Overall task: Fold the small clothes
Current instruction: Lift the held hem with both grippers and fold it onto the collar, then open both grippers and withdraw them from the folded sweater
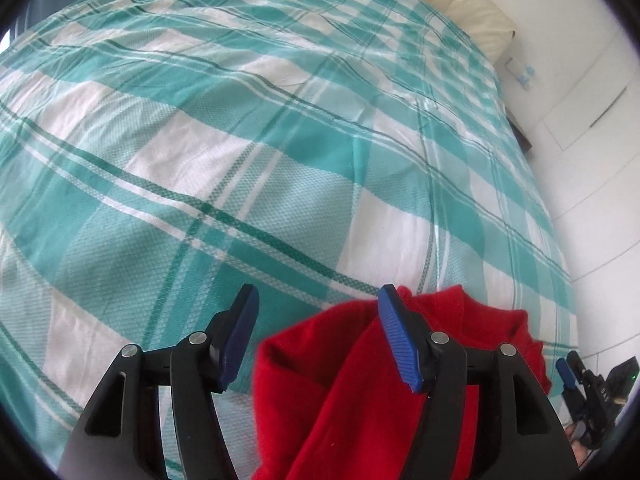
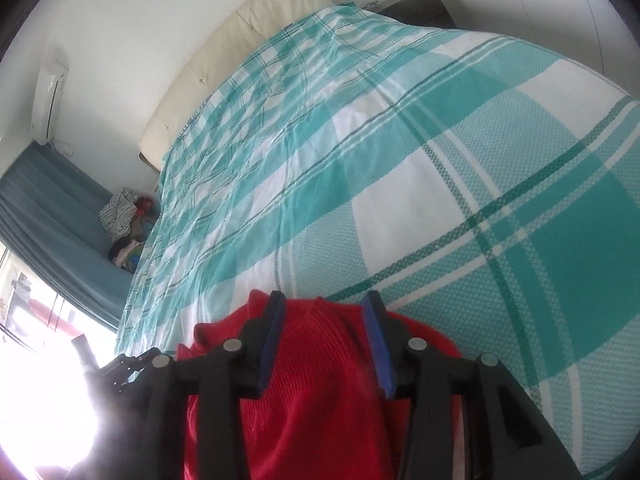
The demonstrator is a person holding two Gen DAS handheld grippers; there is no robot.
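Lying at the bottom of both wrist views, the red knit garment rests on the teal-and-white checked bedcover, bunched into soft ridges rather than spread flat.

**Gripper state**
- Left gripper: jaws spread wide. The right-hand pad sits against a raised fold of the garment; the left-hand pad stands over bare bedcover. Nothing is pinched.
- Right gripper: jaws part-open, straddling the knit at bottom centre of its view. The pads do not appear to press on the cloth.

**Handling properties (judged)**
- Light and limp: the garment holds no shape and sags from any single grip point.
- Ribbed knit surface: gives the ridged blue pads good friction, so slipping is unlikely.
- Stretchy: a hard pull distorts the outline before the fold is made.
- Not fragile.

**Where to take hold**
- Pinch a single layer at an outer edge or corner, one gripper per side, well apart.
- Avoid the thick central bunch, where several layers would be caught together.
- Keep the pads clear of the bedcover, which lies directly beneath and could be picked up with the knit.
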